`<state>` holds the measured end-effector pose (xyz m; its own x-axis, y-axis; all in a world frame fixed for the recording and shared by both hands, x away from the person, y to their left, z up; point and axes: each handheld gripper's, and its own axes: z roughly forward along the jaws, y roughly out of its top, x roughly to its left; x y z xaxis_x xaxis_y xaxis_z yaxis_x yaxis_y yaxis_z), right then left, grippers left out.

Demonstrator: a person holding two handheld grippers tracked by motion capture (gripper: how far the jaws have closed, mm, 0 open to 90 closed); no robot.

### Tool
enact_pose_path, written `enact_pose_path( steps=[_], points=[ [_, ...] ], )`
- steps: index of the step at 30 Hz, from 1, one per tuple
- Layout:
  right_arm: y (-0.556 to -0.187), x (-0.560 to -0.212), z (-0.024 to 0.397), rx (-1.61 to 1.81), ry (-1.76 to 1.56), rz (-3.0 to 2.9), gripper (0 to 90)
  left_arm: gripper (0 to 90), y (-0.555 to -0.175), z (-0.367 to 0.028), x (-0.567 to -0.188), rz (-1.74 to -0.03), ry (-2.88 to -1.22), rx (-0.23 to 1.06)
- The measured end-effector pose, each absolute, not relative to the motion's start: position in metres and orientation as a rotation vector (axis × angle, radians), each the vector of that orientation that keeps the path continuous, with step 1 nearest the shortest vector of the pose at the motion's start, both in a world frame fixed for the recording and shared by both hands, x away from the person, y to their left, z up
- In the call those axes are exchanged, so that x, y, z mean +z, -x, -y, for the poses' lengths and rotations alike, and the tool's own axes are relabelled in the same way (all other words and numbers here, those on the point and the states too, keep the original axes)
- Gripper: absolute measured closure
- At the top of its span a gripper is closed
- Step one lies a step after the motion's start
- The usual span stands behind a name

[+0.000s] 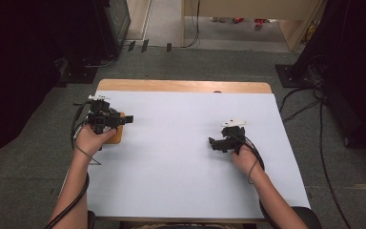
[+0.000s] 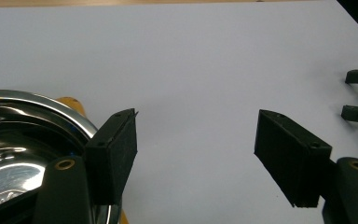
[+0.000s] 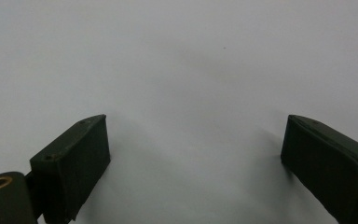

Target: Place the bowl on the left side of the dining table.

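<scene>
1. High view: the left hand-held gripper (image 1: 124, 119) sits at the left edge of the pale tabletop (image 1: 181, 157), over an orange board (image 1: 116, 135) that peeks out beneath it.
2. Left gripper view: a shiny steel bowl (image 2: 23, 140) lies at the lower left, on the orange board, which shows as a thin rim behind it. The left jaw stands just beside the bowl's rim, partly in front of it; whether it touches is unclear.
3. This hand-held gripper is open, jaws wide apart with bare tabletop between them and nothing held.
4. Faint engraved marks show inside the bowl at the bottom left, too small and blurred to read. No other writing or label can be made out.
5. Right hand-held gripper (image 1: 212, 141) rests well apart from the bowl, toward the right side of the tabletop, pointing left.
6. Right gripper view: its jaws are spread wide over plain tabletop, gripping nothing.
</scene>
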<state>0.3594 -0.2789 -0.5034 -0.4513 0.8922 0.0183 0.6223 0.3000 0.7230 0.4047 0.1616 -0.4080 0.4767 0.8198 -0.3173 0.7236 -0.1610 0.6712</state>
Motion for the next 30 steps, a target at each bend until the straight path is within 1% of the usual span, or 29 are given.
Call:
enact_pose_path(
  steps=[4,8,30],
  points=[
    [-0.359,-0.503,0.279,0.949,-1.356,-2.185,7.5,30.4,-0.403,-0.153,-0.41,-1.255,-1.921,0.163],
    [-0.359,-0.503,0.279,0.949,-1.355,-2.185,7.5,30.4,-0.401,-0.144,-0.413,-1.232,-1.923,0.146],
    [-0.359,-0.503,0.279,0.949,-1.355,-2.185,7.5,27.7,-0.388,-0.09,-0.441,-1.07,-2.042,0.114]
  ],
)
